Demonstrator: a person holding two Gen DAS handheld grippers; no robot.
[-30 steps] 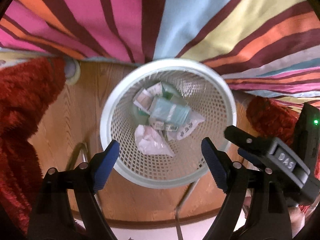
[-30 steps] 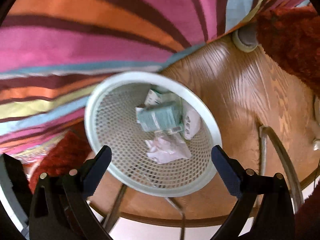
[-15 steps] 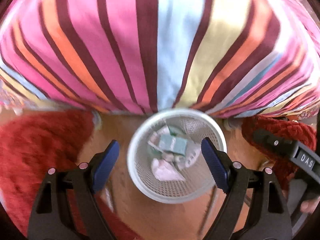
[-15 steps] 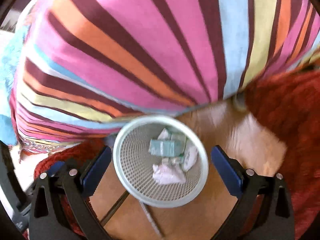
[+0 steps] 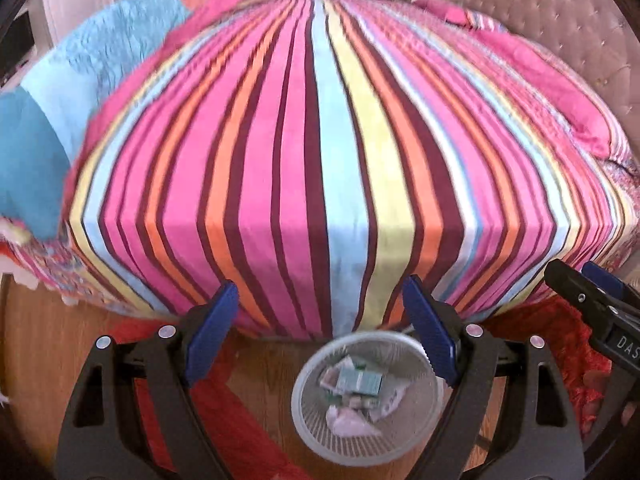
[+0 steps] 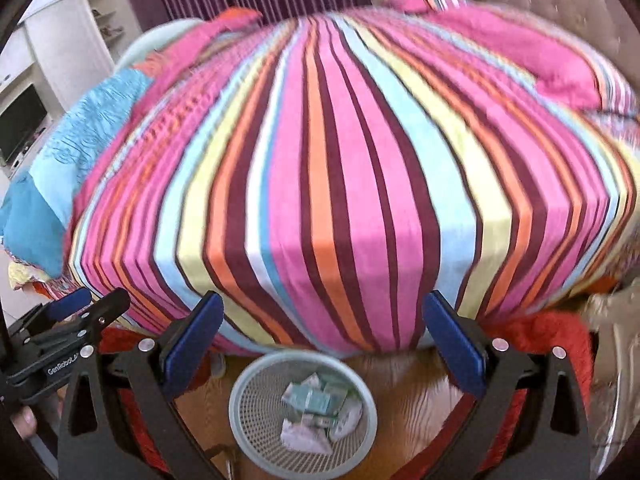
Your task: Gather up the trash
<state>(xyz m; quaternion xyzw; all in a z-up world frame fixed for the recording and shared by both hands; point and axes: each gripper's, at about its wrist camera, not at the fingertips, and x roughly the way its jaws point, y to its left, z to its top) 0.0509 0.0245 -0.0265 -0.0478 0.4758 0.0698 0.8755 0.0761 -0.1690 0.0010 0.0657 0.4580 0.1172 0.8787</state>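
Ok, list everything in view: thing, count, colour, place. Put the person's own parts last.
wastebasket: one, white mesh, on the wood floor at the foot of the bed
trash: several crumpled wrappers and a greenish packet, inside the wastebasket
bedspread: one, striped pink, orange, yellow, blue, maroon, over the bed
blanket: one, blue, at the bed's left side
rug: red, shaggy, on the floor
headboard: pale, tufted, upper right
left gripper: black, blue fingers, open, empty
right gripper: same, open, empty
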